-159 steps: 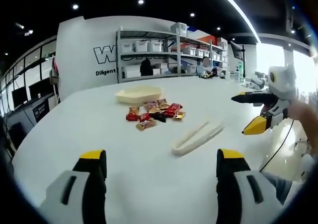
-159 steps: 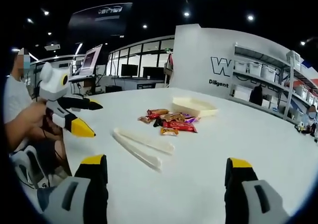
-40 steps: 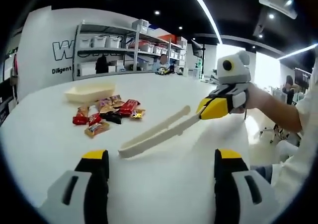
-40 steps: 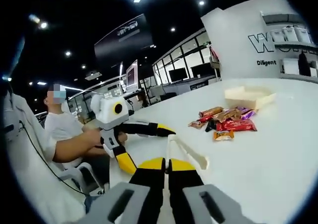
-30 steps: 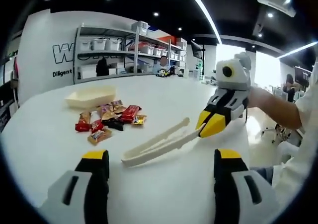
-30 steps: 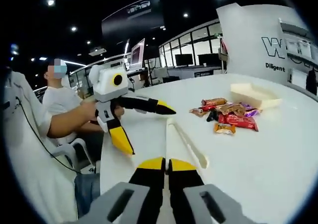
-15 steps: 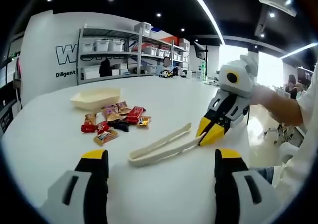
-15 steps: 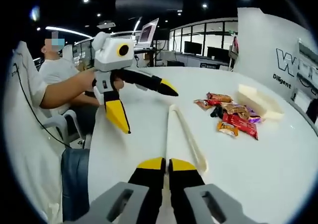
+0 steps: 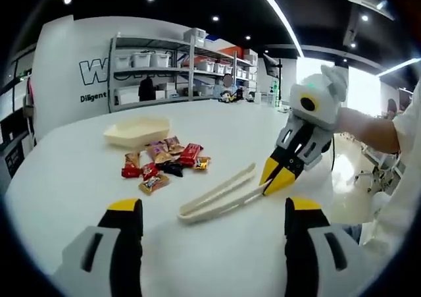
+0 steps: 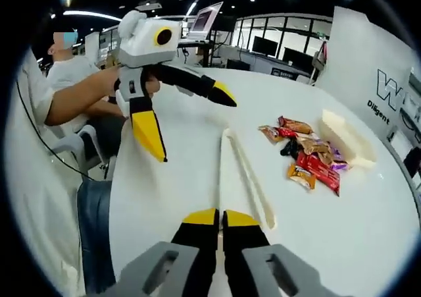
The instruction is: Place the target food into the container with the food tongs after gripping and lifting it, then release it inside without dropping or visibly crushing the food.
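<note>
Cream food tongs (image 9: pixel 220 193) stretch over the white table (image 9: pixel 62 178), tips pointing at a pile of wrapped snacks (image 9: pixel 164 164). My right gripper (image 9: pixel 279 176) is shut on the tongs' handle end. In the right gripper view its yellow-tipped jaws (image 10: pixel 220 216) are pressed together on the tongs (image 10: pixel 245 175), with the snacks (image 10: pixel 308 157) beyond to the right. A shallow cream tray (image 9: pixel 137 131) lies behind the pile, also (image 10: pixel 345 137). My left gripper (image 9: pixel 214 206) stands open and holds nothing; it hovers left of the tongs (image 10: pixel 191 124).
A person in white (image 10: pixel 62 89) sits at the table's edge, a hand on the left gripper. Shelves with bins (image 9: pixel 171 70) stand behind the table. Bare table top (image 10: pixel 177 178) lies around the tongs.
Since 5.3 s ago my right gripper has shut on the tongs' handle end. Over the last second it has tilted steeper downward, still holding them. The left gripper stays open.
</note>
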A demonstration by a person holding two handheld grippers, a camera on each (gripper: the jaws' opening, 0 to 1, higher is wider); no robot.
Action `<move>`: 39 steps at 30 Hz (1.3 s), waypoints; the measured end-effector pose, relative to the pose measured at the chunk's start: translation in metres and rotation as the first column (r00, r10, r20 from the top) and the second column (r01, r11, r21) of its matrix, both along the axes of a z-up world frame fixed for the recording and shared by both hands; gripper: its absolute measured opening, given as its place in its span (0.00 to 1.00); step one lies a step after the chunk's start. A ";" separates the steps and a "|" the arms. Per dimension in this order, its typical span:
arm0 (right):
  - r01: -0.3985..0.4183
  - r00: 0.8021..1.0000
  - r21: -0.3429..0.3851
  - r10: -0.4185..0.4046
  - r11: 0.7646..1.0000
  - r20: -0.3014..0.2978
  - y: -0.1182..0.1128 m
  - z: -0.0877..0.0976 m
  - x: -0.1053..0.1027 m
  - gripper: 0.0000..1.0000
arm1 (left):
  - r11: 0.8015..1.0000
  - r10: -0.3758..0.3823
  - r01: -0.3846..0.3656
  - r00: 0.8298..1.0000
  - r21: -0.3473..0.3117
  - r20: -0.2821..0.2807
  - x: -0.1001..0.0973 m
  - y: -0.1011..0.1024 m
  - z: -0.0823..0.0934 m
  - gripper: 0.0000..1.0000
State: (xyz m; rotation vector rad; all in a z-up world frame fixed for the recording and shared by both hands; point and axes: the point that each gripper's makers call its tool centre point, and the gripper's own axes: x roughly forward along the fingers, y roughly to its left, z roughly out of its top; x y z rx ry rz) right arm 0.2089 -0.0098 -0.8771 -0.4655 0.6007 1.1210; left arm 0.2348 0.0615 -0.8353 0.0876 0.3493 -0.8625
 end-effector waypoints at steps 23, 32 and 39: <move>-0.041 0.998 0.417 0.054 0.908 -0.021 0.006 0.082 -0.021 0.00 | 0.909 -0.169 0.147 0.985 -0.391 -0.023 0.001 -0.040 0.055 0.82; -0.091 0.991 0.534 0.128 0.841 -0.034 0.011 0.107 -0.038 0.00 | 0.848 -0.265 0.242 0.964 -0.472 0.018 -0.019 -0.058 0.078 0.78; -0.142 0.986 0.583 0.169 0.800 0.008 0.016 0.124 -0.046 0.00 | 0.817 -0.342 0.321 0.939 -0.479 0.046 -0.036 -0.079 0.087 0.76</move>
